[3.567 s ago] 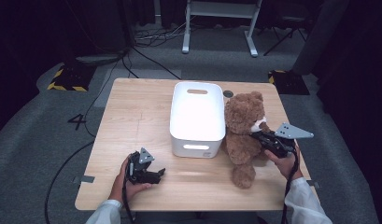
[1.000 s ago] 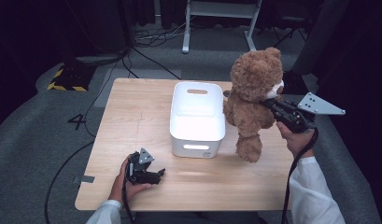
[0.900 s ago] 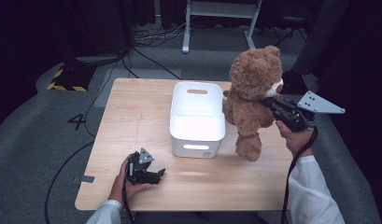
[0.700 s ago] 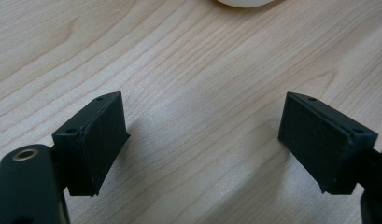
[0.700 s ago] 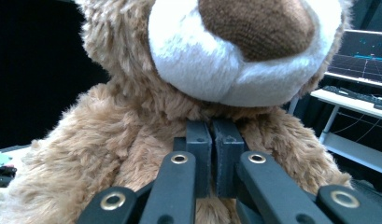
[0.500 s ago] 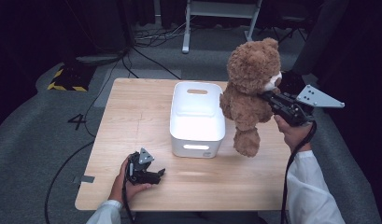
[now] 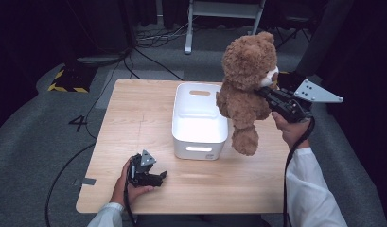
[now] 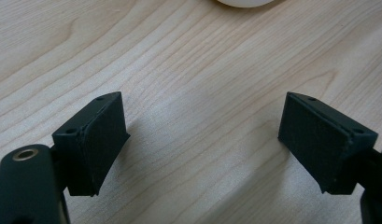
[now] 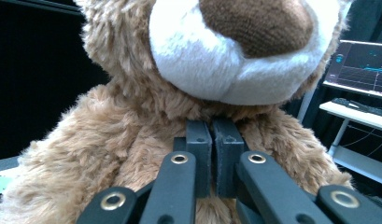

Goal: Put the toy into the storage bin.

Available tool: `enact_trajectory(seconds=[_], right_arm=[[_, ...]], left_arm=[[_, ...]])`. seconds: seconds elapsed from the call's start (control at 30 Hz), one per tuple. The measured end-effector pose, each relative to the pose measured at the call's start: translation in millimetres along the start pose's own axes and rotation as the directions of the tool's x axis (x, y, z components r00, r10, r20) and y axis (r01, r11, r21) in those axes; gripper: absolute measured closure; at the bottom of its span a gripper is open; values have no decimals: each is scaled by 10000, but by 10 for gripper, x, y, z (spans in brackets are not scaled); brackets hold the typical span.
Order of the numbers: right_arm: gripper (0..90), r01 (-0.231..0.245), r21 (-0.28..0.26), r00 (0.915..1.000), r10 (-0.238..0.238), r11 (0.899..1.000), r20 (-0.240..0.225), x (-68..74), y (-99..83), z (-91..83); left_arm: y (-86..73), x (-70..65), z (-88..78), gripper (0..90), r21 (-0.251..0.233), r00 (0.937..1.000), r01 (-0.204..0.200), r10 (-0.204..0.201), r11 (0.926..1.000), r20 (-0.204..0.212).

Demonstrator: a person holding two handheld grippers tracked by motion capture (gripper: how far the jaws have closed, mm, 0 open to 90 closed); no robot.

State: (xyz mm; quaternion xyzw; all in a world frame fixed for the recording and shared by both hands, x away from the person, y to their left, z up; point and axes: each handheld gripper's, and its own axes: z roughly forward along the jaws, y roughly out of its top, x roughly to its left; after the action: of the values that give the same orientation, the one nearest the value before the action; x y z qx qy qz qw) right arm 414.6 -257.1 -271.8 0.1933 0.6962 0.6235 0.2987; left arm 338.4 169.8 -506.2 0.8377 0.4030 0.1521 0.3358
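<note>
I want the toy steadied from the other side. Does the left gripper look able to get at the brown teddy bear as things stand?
Probably not from where it rests. The left gripper lies low at the table's near edge, while the brown plush teddy bear hangs raised in the right gripper, with the white plastic bin between them.

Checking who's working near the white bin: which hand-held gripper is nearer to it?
Right hand-held gripper, holding the teddy bear beside the white bin. Left hand-held gripper sits farther off, toward the table's near edge.

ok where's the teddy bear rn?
High view: the teddy bear hangs off the table, right of the white bin, pinched at its chest by the right gripper.
</note>
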Motion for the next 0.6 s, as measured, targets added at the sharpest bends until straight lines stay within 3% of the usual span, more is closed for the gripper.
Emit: enact_trajectory(seconds=[0.6], right_arm=[[875, 23, 19, 9995, -23, 10000, -328, 90, 80, 262]], left_arm=[[-1, -1, 1, 153, -16, 10000, -9, 9, 10000, -17]])
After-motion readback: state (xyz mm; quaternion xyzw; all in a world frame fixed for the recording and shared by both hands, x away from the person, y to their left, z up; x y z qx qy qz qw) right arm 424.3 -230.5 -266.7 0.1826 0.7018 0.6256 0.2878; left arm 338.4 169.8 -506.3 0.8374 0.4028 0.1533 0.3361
